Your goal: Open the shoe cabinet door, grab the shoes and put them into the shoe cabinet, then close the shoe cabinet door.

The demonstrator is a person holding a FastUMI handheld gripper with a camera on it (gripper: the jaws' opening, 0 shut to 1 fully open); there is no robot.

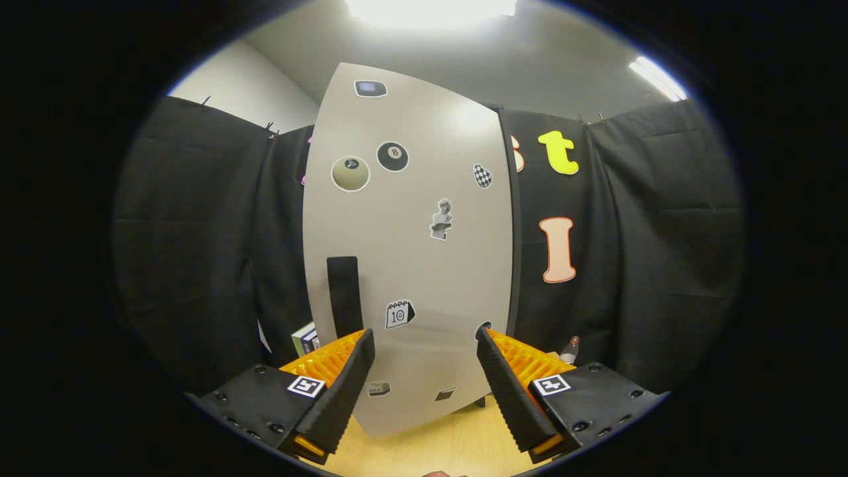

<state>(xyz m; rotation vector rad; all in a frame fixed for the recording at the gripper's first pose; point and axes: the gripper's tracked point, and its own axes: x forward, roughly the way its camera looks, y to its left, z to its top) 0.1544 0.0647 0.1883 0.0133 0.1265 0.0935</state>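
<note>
Presently, the gripper [425, 371] is being held wide open and empty; the shoe cabinet door [411, 252] is standing just ahead, its black handle [343, 295] beyond the left finger, best approached squarely.

Bright ceiling light [430, 8] blown out overhead; strong fisheye bending at edges; focus sharp.

Cabinet door [411, 252] hides cabinet interior; small box [305, 338] partly behind door edge and tool [425, 371] finger; round sticker [485, 326] half covered by finger; small bottle [570, 349] blurred; desk [457, 444] mostly cut off
</note>
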